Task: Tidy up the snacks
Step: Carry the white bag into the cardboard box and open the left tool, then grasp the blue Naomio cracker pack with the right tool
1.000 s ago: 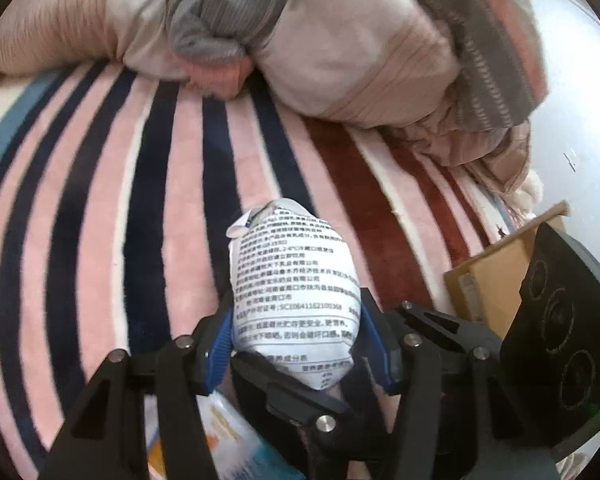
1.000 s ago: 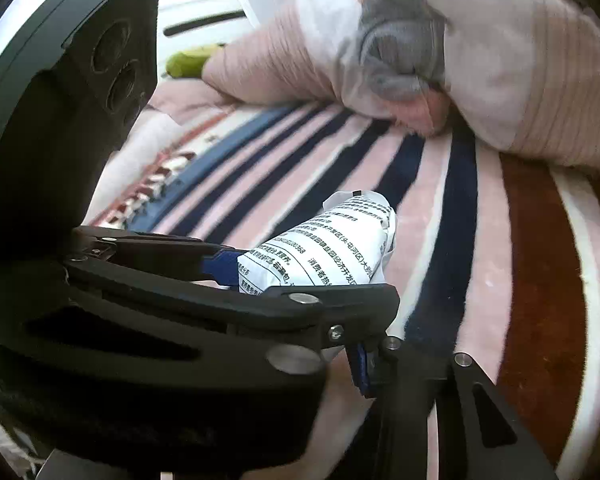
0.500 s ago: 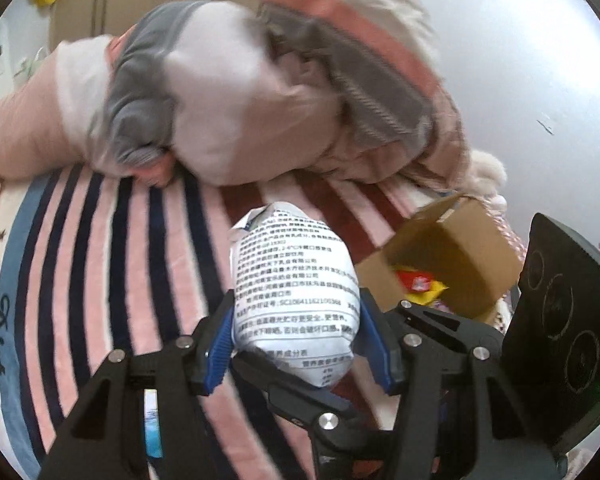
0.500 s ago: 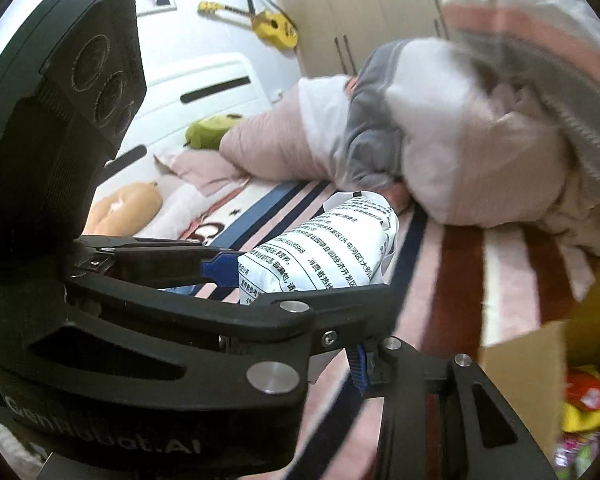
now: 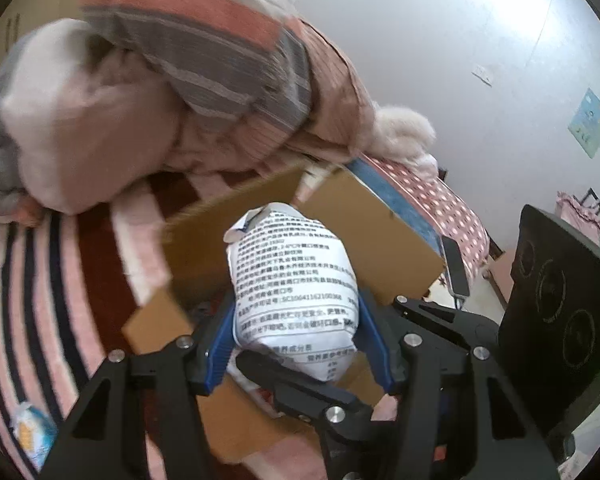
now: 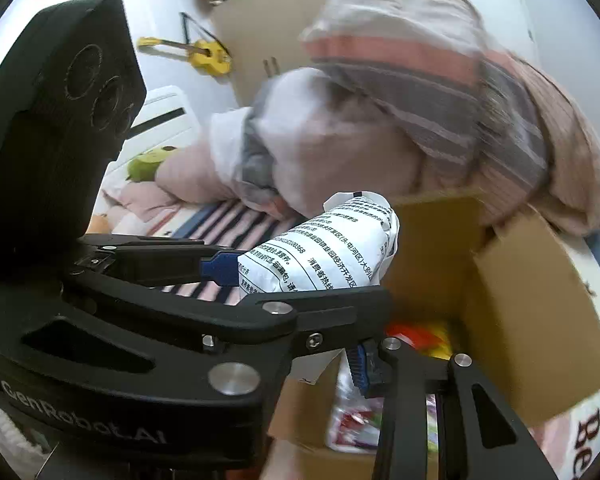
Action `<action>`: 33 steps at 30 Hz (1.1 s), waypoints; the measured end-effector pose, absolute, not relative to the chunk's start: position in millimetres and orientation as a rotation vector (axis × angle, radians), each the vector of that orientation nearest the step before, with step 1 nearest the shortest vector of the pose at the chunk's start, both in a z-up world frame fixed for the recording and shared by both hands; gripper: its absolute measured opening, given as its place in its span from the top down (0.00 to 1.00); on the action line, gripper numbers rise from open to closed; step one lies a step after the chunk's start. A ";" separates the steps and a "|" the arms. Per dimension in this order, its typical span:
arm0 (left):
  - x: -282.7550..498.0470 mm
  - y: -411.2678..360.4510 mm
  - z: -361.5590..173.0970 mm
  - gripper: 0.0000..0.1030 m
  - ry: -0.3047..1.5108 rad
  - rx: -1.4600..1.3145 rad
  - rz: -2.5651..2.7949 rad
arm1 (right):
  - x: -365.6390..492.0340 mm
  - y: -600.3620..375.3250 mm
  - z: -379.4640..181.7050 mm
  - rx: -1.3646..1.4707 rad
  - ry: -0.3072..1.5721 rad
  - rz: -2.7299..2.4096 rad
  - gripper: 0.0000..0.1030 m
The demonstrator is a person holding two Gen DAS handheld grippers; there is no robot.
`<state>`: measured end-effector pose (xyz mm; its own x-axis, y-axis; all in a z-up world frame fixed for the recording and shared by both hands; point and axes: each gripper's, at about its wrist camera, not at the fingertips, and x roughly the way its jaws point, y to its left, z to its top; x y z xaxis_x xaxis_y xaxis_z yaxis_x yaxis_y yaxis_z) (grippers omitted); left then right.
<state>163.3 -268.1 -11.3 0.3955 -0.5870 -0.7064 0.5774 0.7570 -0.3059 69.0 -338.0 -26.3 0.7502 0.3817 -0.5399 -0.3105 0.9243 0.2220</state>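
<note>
Gripping the white printed snack pouch [image 5: 294,280] between its blue-padded fingers [image 5: 220,344], your left gripper [image 5: 296,336] held the pouch above the open cardboard box [image 5: 380,232], whose flaps stood at twelve and two o'clock from the pouch in the left wrist view. Your right gripper [image 6: 364,364] showed only one blue pad at about five o'clock from the pouch, so whether its fingers were apart or together could not be told. Bright snack packets [image 6: 416,336] lay inside the box, which sat on the striped blanket [image 5: 40,280] beside the heaped quilt [image 5: 172,80], and another packet [image 5: 32,436] lay on the blanket at eight o'clock.
</note>
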 end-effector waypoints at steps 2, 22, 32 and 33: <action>167.5 -282.1 -22.7 0.48 0.936 -0.016 -0.755 | 69.5 -351.4 -33.6 0.127 0.643 0.362 0.69; 164.2 -238.1 -20.6 0.30 0.920 0.030 -0.679 | 55.4 -344.6 -27.4 -0.120 0.666 0.200 0.63; 140.9 -91.1 -7.9 0.23 0.836 -0.016 -0.484 | 77.1 -227.1 -37.6 -0.042 0.721 0.539 0.56; 140.1 -78.8 -11.6 0.22 0.837 -0.025 -0.464 | 81.9 -207.7 -47.5 -0.041 0.744 0.572 0.56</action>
<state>140.1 -78.8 -11.6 0.5759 -0.4056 -0.7098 0.3863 0.9002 -0.2010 81.9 -207.7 -47.5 0.5915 0.4773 -0.6498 -0.5054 0.8475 0.1624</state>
